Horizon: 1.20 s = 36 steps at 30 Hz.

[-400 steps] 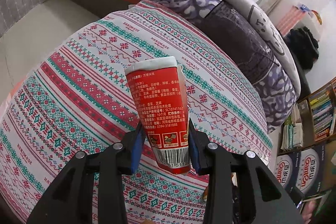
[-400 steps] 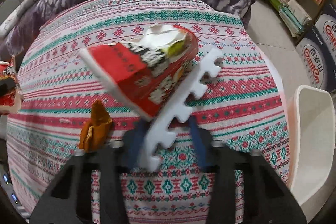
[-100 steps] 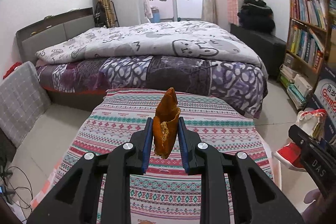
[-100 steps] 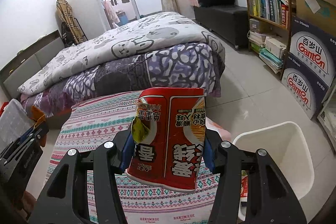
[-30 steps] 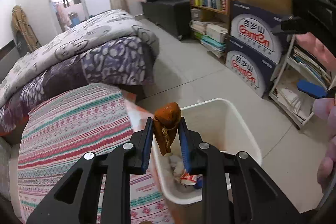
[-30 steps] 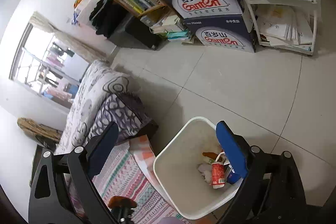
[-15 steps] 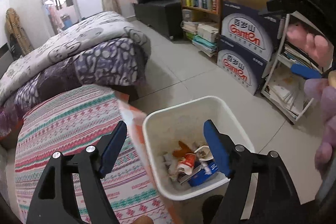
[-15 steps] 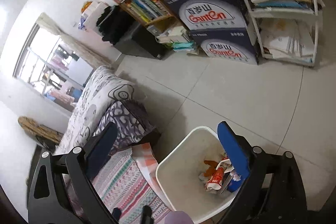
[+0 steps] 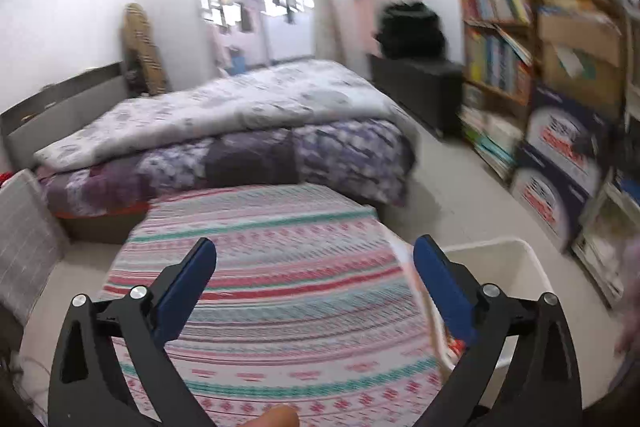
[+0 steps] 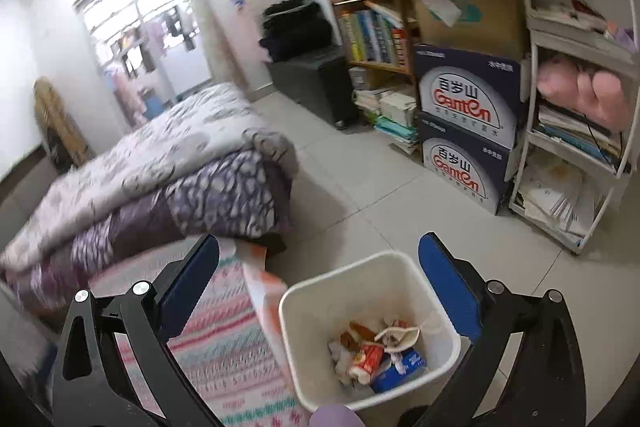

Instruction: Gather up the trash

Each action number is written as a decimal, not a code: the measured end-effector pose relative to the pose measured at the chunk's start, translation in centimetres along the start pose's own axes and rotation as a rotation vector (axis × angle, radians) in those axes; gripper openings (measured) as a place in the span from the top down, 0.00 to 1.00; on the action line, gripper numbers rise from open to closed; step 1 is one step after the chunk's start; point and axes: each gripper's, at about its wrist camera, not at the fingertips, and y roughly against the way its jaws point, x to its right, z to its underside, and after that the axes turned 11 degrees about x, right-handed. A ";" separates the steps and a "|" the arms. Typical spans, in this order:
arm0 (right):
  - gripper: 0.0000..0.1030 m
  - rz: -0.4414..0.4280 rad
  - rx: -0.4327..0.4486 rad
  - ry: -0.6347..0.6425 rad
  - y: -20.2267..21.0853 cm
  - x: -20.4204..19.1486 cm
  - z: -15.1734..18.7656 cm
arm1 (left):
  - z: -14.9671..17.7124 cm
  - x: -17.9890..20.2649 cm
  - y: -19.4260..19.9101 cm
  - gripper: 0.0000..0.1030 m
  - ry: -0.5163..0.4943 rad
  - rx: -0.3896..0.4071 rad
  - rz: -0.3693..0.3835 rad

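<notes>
The trash (image 10: 376,351) lies heaped in the bottom of the white bin (image 10: 400,267), low and right of centre in the right wrist view: a red wrapper, a blue packet, crumpled white paper and an orange scrap, all mixed together. The bin stands on the tiled floor (image 10: 400,195), touching the edge of the tabletop (image 10: 216,339) with its striped red, pink and teal cloth. In the left wrist view the same bin (image 9: 516,267) shows only at the lower right, partly hidden behind a blue pad, and the tabletop (image 9: 280,267) fills the lower middle.

The right tongs (image 10: 320,271) have just been spreading and stand wide, nothing between the blue pads; the bin sits below the gap. The left tongs (image 9: 316,271) have just been spreading too, fully released and bare, over the cloth.

Beyond the tabletop lies a bed (image 10: 180,163) with a purple patterned quilt. At the right of the right wrist view stand two stacked navy boxes (image 10: 464,131), a bookshelf (image 10: 368,19) and a white rack (image 10: 576,131) of papers. The left wrist view is blurred.
</notes>
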 end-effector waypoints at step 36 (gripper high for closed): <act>0.07 -0.024 0.044 0.187 1.6 -5.3 9.4 | 4.8 -6.3 -0.7 0.07 0.132 -0.098 -0.090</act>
